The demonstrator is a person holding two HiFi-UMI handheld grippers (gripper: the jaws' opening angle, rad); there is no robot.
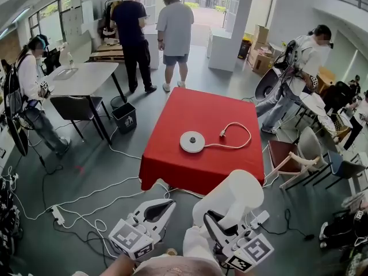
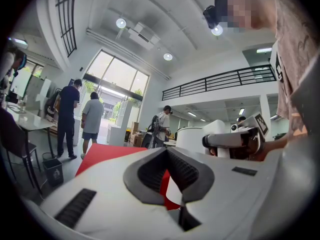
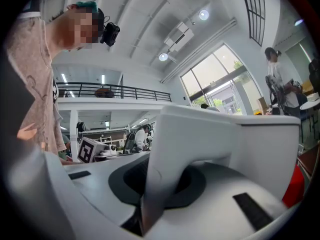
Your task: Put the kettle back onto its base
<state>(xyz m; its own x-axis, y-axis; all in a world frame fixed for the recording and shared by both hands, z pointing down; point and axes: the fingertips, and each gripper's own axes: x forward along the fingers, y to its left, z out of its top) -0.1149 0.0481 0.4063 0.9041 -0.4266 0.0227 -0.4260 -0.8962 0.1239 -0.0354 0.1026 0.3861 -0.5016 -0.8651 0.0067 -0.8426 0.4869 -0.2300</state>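
My right gripper (image 1: 217, 227) is clamped on the handle of the white kettle (image 1: 229, 195). I hold the kettle in the air at the near edge of the red table (image 1: 190, 105), just right of my left gripper (image 1: 160, 210). The left gripper's jaws stand a little apart with nothing between them, and only a strip of the red table shows through the gap. The round base (image 1: 192, 141) lies on the near half of the table, apart from the kettle, and its cord (image 1: 249, 132) loops off to the right.
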